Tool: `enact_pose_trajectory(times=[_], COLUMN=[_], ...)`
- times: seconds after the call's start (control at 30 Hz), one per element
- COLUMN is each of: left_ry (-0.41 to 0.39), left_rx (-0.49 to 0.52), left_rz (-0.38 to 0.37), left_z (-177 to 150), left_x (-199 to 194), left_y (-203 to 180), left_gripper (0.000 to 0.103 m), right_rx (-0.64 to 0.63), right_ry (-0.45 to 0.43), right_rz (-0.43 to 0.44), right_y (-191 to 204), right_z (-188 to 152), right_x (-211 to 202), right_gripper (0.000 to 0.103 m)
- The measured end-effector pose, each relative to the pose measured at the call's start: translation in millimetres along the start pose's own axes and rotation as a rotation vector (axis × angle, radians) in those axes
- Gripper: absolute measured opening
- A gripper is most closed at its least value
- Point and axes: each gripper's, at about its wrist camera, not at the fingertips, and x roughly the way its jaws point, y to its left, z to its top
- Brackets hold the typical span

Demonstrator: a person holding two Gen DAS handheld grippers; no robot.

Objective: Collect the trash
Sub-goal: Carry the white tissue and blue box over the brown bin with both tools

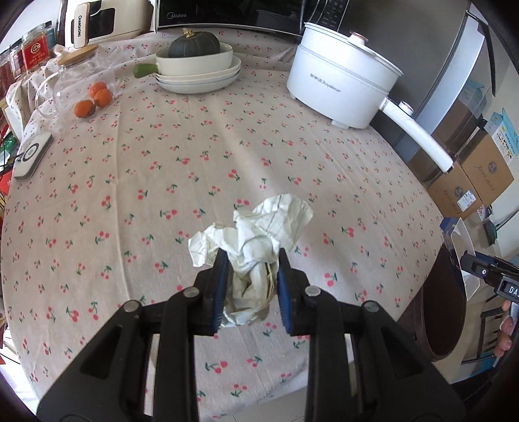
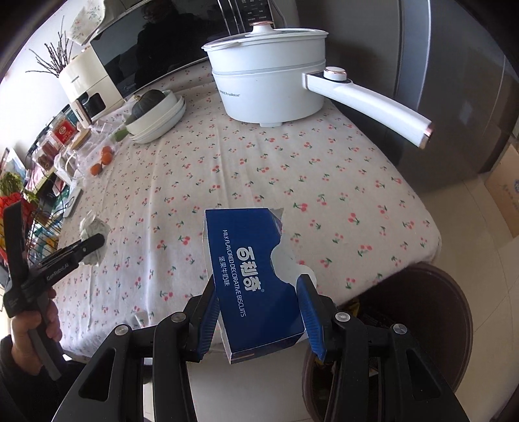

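Observation:
My left gripper [image 1: 249, 259] is shut on a crumpled white paper [image 1: 259, 240], held just above the cherry-print tablecloth [image 1: 162, 168]. The right wrist view shows that gripper [image 2: 95, 242] from the side, with the paper [image 2: 92, 227] at its tips and a hand around its handle. My right gripper [image 2: 258, 285] is shut on a torn blue biscuit box [image 2: 249, 279], carried near the table's front right corner. A dark brown round bin [image 2: 421, 311] stands on the floor beneath that corner, also at the right edge of the left wrist view as the bin [image 1: 444, 308].
A white electric pot [image 1: 340, 84] with a long handle [image 2: 373, 100] stands at the back right. Stacked white plates with a dark squash [image 1: 194, 45], small oranges [image 1: 94, 100], a glass jar, a white remote [image 1: 32, 155] and a microwave [image 1: 227, 13] line the back and left. Cardboard boxes [image 1: 470, 181] sit on the floor.

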Motion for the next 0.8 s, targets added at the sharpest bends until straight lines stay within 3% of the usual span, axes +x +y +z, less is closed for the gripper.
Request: enact_pose_trajectory(times=[0.4,0.8], left_ry=[0.032,0.029], left_rx=[0.087,0.21], left_rz=[-0.051,-0.156], left_z=[-38,-51], left_x=[-2,4], left_y=[-42,-136], left_gripper=[0.029,0.029], right_rx=[0.064,0.218], right_ry=[0.003,-0.008], right_rz=[-0.085,-0.13], right_y=[-74,-154], right_z=[-69,-122], right_x=[-27,-47], right_gripper=[0.048,0.048])
